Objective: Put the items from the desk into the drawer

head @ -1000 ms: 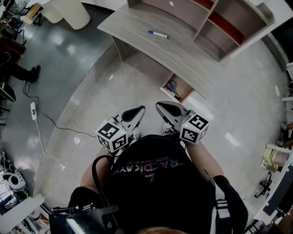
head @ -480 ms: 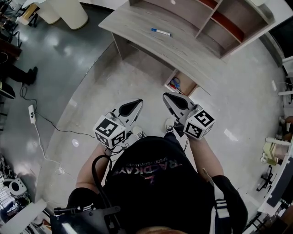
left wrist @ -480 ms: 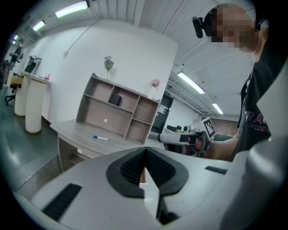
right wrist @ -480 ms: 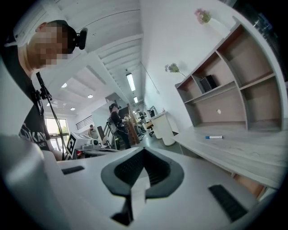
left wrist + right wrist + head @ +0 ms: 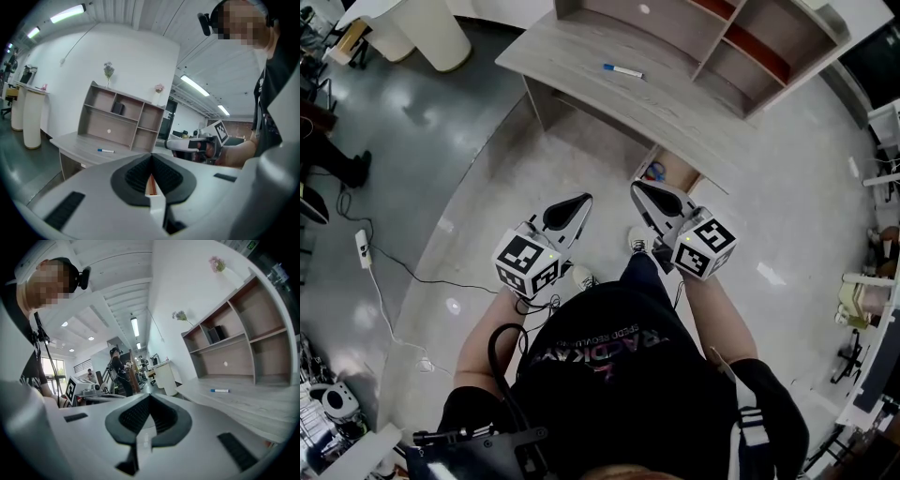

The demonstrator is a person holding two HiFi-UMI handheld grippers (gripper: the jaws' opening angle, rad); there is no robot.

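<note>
Drawer (image 5: 682,175) contents too small to tell.

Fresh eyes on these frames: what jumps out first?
The left gripper and right gripper, both shut and empty, hover side by side over the floor, short of the desk. A lone marker lies on the desk, and the drawer beneath it stands open.

White marker (image 5: 623,70), blue cap, lying flat on grey worktop (image 5: 572,52); drawer (image 5: 682,178) beneath pulled open, small items inside.

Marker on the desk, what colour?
Marker: white with a blue end; best in the right gripper view.
</note>
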